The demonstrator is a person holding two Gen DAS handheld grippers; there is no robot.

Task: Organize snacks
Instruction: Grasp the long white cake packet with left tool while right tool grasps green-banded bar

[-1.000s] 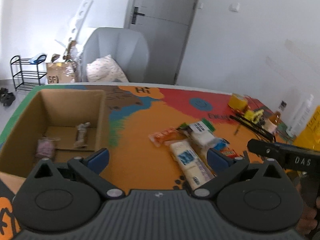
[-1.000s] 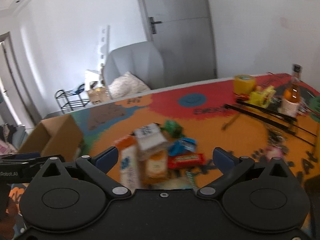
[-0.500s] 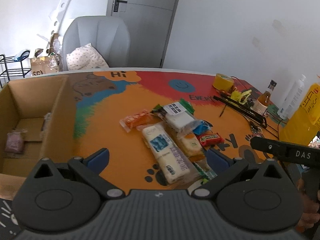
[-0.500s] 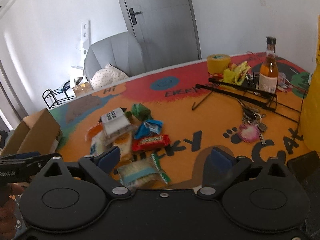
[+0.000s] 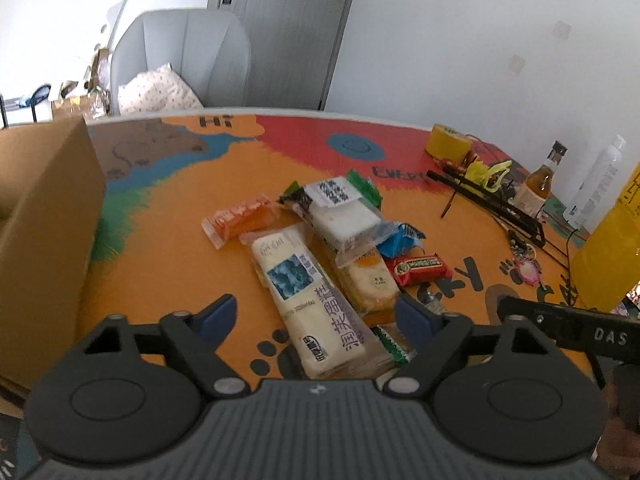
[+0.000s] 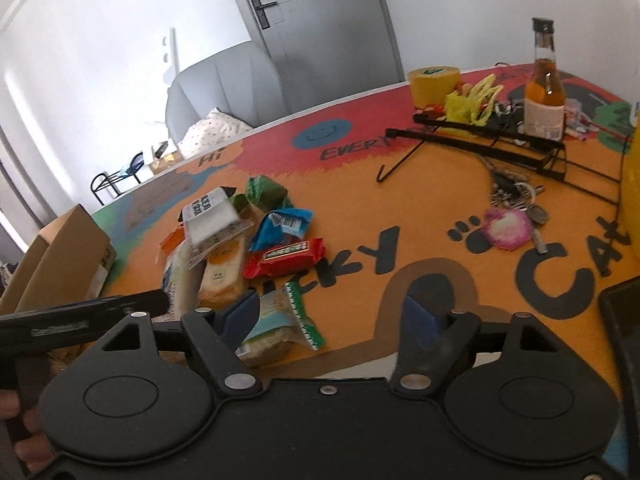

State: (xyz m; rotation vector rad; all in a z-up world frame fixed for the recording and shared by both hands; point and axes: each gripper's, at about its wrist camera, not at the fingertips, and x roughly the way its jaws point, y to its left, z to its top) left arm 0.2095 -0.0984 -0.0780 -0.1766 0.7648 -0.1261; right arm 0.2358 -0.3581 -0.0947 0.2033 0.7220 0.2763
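At nine o'clock stands the cardboard box (image 5: 44, 232). The left tongs (image 5: 316, 318), jaws wide and empty, straddle the long white packet (image 5: 308, 300); closing on it seems next. The right tongs (image 6: 332, 312), also wide, hover over the green-edged cracker pack (image 6: 280, 320).
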